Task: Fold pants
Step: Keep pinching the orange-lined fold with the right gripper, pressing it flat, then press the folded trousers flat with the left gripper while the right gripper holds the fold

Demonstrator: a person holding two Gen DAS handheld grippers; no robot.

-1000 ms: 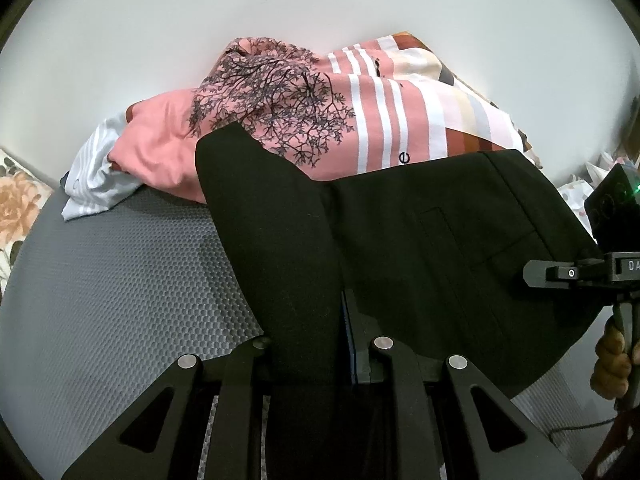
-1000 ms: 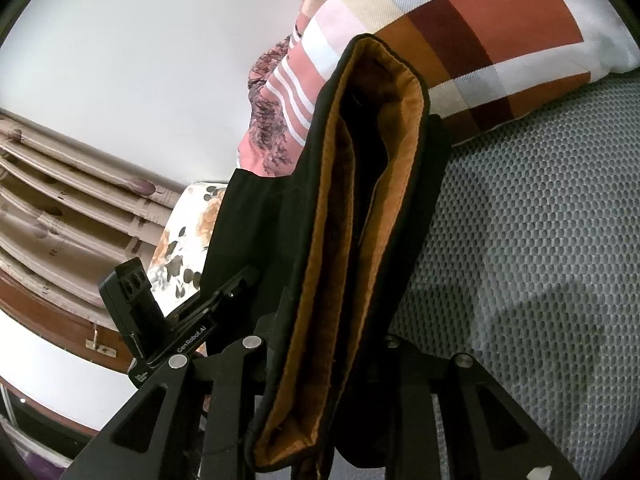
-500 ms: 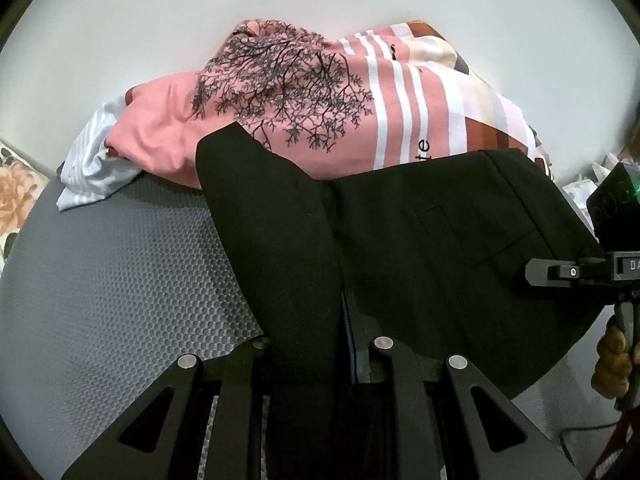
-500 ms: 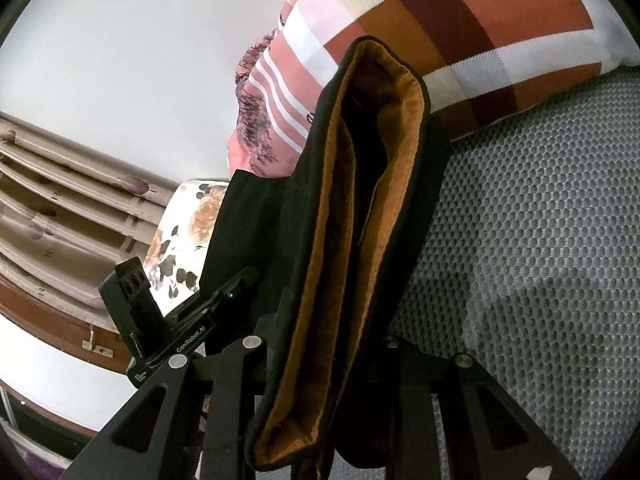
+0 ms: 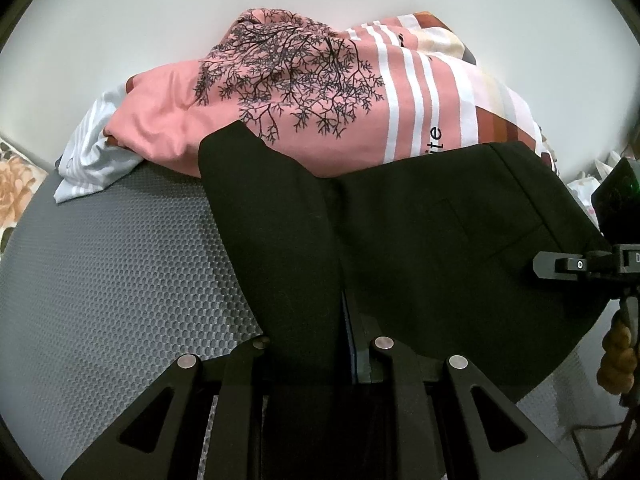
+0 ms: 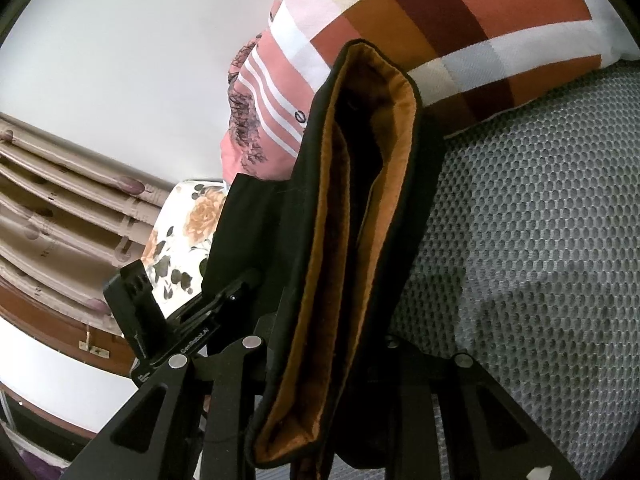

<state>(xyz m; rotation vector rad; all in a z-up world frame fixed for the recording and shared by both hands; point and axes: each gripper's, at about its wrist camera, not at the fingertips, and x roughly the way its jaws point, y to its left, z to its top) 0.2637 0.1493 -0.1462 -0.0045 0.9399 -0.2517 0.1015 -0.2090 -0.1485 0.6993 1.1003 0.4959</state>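
Black pants (image 5: pixel 420 248) hang spread between both grippers above the grey mesh mattress (image 5: pixel 120 280). My left gripper (image 5: pixel 320 344) is shut on a folded black edge of the fabric, which runs up between its fingers. In the right wrist view my right gripper (image 6: pixel 320 344) is shut on the bunched waistband (image 6: pixel 360 208), whose orange-brown lining faces the camera. The right gripper (image 5: pixel 576 266) also shows at the right edge of the left view, with a hand (image 5: pixel 618 360) below it. At the left of the right view, the left gripper (image 6: pixel 240 286) meets the cloth.
A pink pillow with a black tree print (image 5: pixel 288 92) and a checked pillow (image 6: pixel 420 28) lie against the white wall behind the pants. A white striped cloth (image 5: pixel 84 160) sits at the left. Floral fabric (image 6: pixel 180 240) and beige curtains (image 6: pixel 60 208) are beyond the bed's edge.
Both grippers keep their hold on the pants. The pillows behind have drifted slightly upward and grown in the left view; the pants' shape is the same.
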